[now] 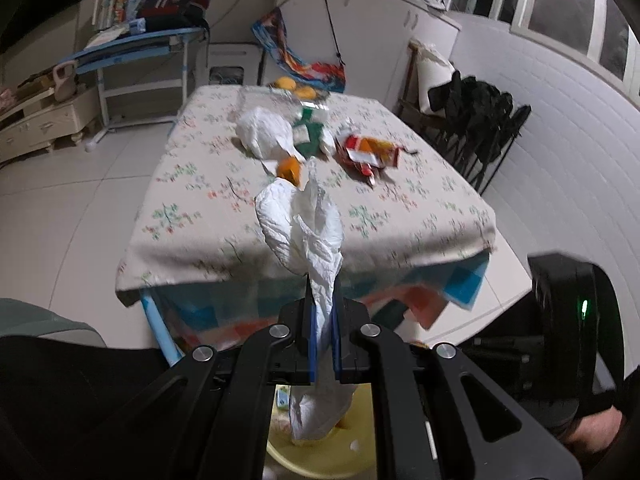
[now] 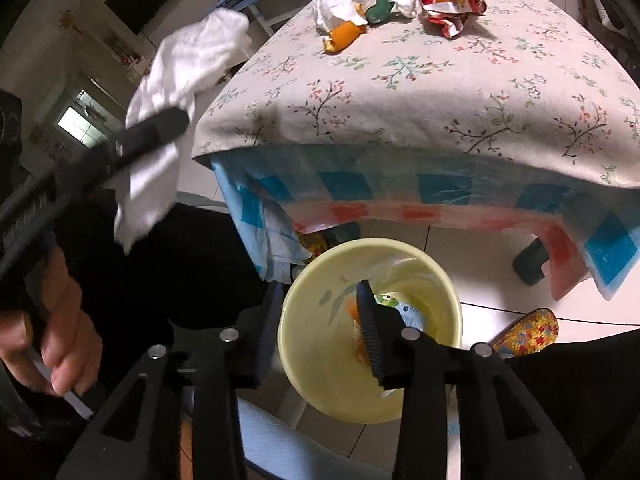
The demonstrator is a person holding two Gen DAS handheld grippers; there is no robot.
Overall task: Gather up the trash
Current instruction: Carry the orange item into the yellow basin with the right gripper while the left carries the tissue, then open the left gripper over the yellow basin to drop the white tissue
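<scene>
My left gripper (image 1: 323,296) is shut on a crumpled white tissue (image 1: 300,224) and holds it in the air in front of the table's near edge. In the right wrist view the same tissue (image 2: 180,72) hangs from the left gripper (image 2: 180,118) at the upper left. My right gripper (image 2: 318,320) stands open above the yellow bin (image 2: 448,344) with nothing between its fingers. Orange peel (image 2: 356,336) and a small packet lie inside the bin. On the floral tablecloth (image 1: 200,208) lie a white tissue ball (image 1: 264,132), an orange peel (image 1: 290,170), a green packet (image 1: 310,132) and a red snack wrapper (image 1: 366,152).
The bin stands on the floor under the table's near edge, beside a patterned slipper (image 2: 528,332). A chair draped in black clothing (image 1: 480,120) stands right of the table. A person's hand (image 2: 60,332) grips the left tool. Yellow fruit (image 1: 296,86) sits at the far edge.
</scene>
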